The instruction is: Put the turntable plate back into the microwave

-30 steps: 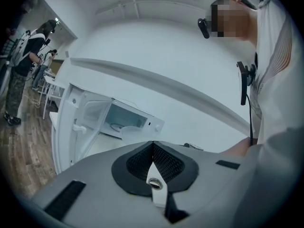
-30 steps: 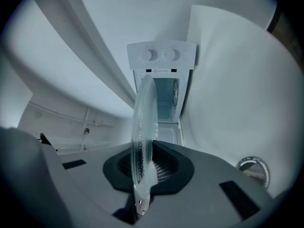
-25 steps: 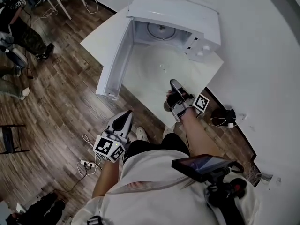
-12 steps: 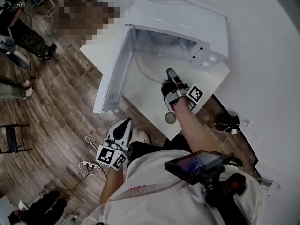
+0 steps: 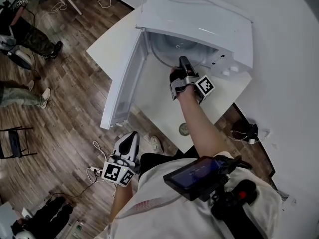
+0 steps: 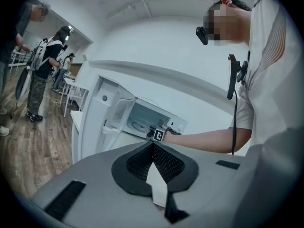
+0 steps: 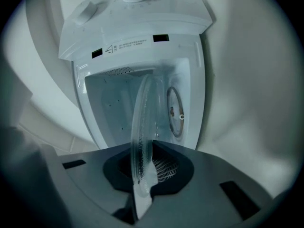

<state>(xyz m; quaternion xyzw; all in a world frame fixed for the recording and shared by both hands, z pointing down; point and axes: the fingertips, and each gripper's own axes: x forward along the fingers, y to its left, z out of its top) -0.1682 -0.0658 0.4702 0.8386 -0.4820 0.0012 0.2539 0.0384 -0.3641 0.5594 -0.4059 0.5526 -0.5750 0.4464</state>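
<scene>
The white microwave (image 5: pixel 199 21) stands on a white table (image 5: pixel 114 39), its door (image 5: pixel 124 83) swung open to the left. My right gripper (image 5: pixel 182 62) is at the mouth of the cavity, shut on the rim of the clear glass turntable plate (image 7: pixel 142 127). The plate's far part reaches into the opening. In the right gripper view the plate shows edge-on between the jaws, with the roller ring (image 7: pixel 175 112) on the cavity floor beyond it. My left gripper (image 5: pixel 131 136) hangs low beside the person, away from the table, with its pads (image 6: pixel 164 163) together and nothing between them.
A small round disc (image 5: pixel 184 129) lies near the table's front edge. People (image 5: pixel 20 29) stand at the far left on the wood floor, near a dark chair (image 5: pixel 15 143). A power strip with cables (image 5: pixel 94 172) lies by the person's feet. A white wall runs along the right.
My right gripper has carried the plate from over the table's front part up to the microwave opening. The left gripper has sunk a little at the person's side.
</scene>
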